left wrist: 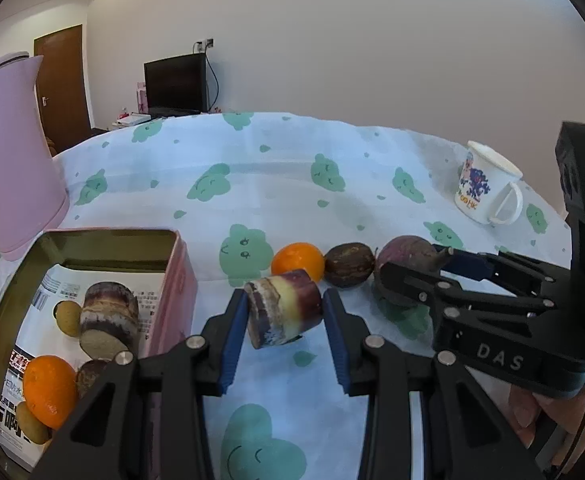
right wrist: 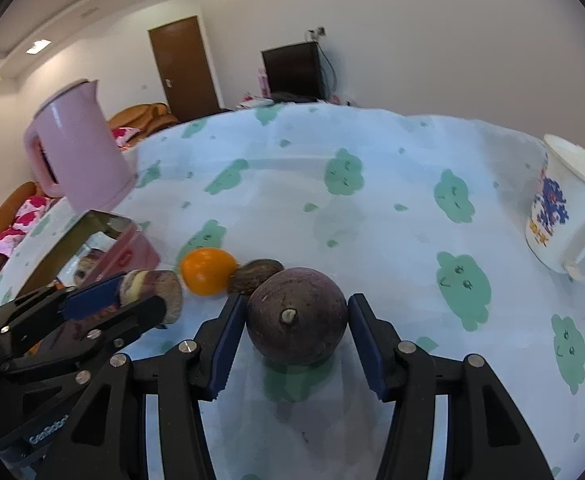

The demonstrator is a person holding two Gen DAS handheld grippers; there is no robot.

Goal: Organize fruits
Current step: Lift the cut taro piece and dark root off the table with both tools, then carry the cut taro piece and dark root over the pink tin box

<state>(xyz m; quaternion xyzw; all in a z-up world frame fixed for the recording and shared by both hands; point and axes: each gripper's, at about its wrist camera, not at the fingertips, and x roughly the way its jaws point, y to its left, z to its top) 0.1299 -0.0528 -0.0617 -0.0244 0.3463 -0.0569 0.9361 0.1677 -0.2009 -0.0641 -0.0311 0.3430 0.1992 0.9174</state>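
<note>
My left gripper (left wrist: 284, 312) is shut on a short purple-and-yellow sugarcane piece (left wrist: 284, 308), held just right of the open pink tin (left wrist: 176, 264). The tin holds another cane piece (left wrist: 108, 312), an orange (left wrist: 48, 388) and small brown fruits. On the cloth lie an orange (left wrist: 298, 266) and a brown oval fruit (left wrist: 348, 264). Beside them a round dark purple fruit (right wrist: 296, 320) rests on the cloth. My right gripper (right wrist: 296, 308) has its blue pads against both sides of it. The left gripper (right wrist: 148, 292) with its cane shows at the left of the right wrist view.
A pink kettle (left wrist: 8, 168) stands behind the tin at the left. A white printed mug (left wrist: 484, 184) sits at the far right. The table wears a pale cloth with green cloud prints (left wrist: 252, 184). A hand shows at the lower right.
</note>
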